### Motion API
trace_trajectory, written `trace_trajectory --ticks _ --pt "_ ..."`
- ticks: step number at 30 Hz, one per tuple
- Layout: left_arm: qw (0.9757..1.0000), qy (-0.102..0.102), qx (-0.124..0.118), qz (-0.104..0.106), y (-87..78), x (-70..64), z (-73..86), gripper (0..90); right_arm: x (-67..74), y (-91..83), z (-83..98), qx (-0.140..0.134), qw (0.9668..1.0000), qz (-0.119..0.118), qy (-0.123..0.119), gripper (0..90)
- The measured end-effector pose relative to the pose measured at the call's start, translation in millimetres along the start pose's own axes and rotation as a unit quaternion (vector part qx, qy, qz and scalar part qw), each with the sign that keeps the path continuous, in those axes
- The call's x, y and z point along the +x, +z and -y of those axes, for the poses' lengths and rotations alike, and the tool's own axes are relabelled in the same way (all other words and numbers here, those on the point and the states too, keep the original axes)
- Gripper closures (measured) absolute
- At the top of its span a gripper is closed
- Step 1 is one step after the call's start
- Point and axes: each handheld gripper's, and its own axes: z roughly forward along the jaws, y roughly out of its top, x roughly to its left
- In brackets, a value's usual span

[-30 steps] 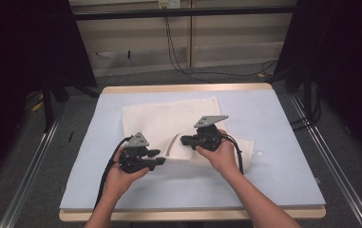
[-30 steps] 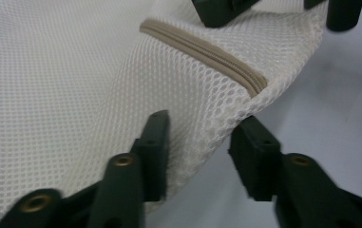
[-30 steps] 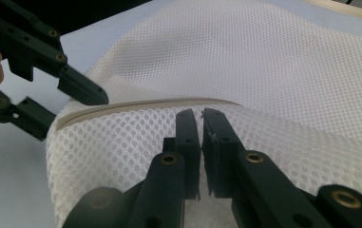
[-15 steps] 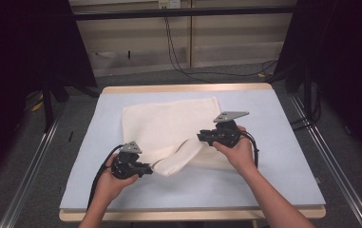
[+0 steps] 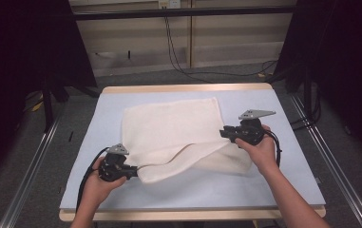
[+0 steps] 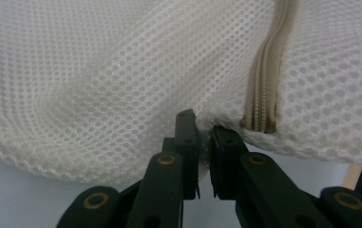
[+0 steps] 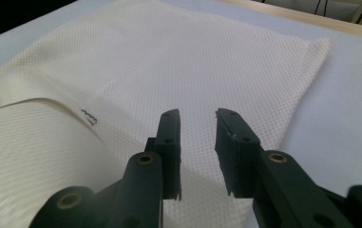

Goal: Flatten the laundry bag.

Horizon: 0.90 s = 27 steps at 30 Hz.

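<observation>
Left gripper view: your left gripper (image 6: 203, 124) pinches the soft, light mesh bag (image 5: 169, 133) beside its zipper (image 6: 264, 90); right gripper (image 7: 197, 118), jaws just opening, empty; grip hems, not slack mesh.

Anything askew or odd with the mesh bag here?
The mesh bag lies crooked, its near edge pulled up into a fold by the left tool, shut on the fabric beside the zipper. No damage visible.

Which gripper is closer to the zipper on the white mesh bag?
Left. The left gripper pinches the mesh bag right beside the zipper. The right gripper, fingers apart with nothing between them, hovers over the bag's far side.
</observation>
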Motion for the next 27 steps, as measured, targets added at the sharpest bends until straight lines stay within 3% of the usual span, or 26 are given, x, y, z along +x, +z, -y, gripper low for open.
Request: trace_trajectory --ticks 6,12,15,20,27 --pt "1.0 -0.004 -0.001 -0.005 -4.2 5.9 5.1 83.6 -11.9 -2.9 11.9 0.009 0.9999 0.007 0.013 69.0" --pt "0.9997 -0.005 0.022 -0.013 -3.6 9.2 10.7 83.5 -16.9 1.3 24.0 0.028 0.9994 0.006 0.02 64.1" --pt "0.9995 -0.015 0.02 -0.018 -4.4 10.1 13.0 83.6 -18.1 3.9 29.2 0.035 0.999 0.006 0.026 60.7" --pt "0.9989 -0.012 0.036 -0.026 -1.8 11.2 13.6 83.5 -18.3 11.7 43.2 0.05 0.9982 0.007 0.031 54.6" --pt "0.9988 -0.018 0.037 -0.026 0.3 14.1 11.9 83.6 -14.5 28.7 54.0 0.078 0.9966 0.017 0.018 56.3"
